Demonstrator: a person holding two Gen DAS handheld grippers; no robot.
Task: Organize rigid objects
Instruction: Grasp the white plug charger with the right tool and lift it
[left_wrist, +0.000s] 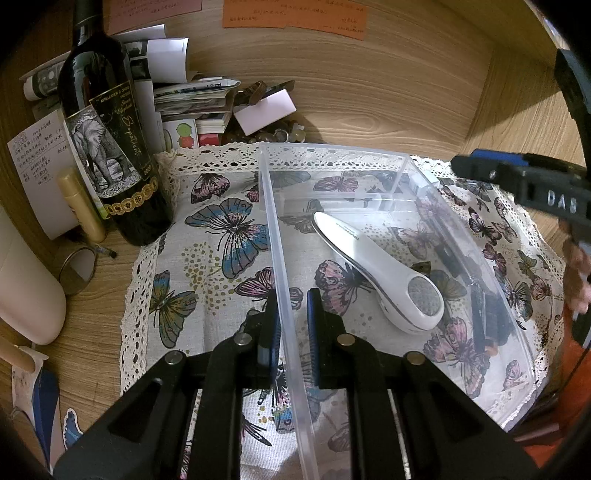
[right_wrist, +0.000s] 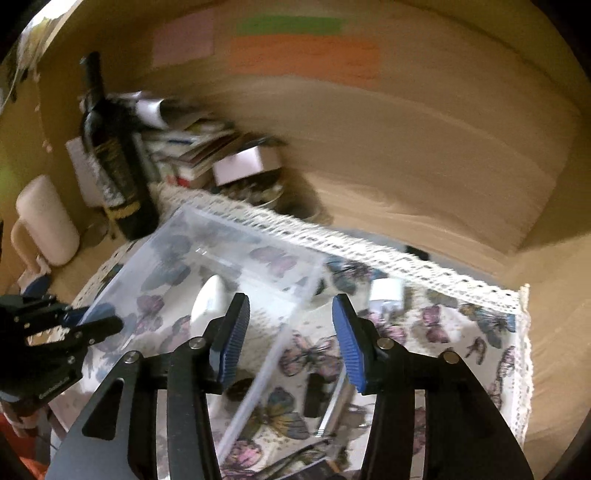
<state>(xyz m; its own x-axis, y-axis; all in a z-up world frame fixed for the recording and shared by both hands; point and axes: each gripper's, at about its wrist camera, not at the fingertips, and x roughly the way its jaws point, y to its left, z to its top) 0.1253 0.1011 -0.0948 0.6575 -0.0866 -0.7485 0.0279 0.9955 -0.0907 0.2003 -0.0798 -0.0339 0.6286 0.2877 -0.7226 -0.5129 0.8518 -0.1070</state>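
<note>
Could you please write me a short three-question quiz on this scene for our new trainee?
1. True or false: the left gripper has its fingers on either side of the wall of the clear plastic bin.
2. Which item lies inside the bin? A) the wine bottle B) the white lint shaver C) the white charger plug
3. Fill in: the right gripper is open and holds ____.

Key: 1 true; 2 B; 3 nothing.
</note>
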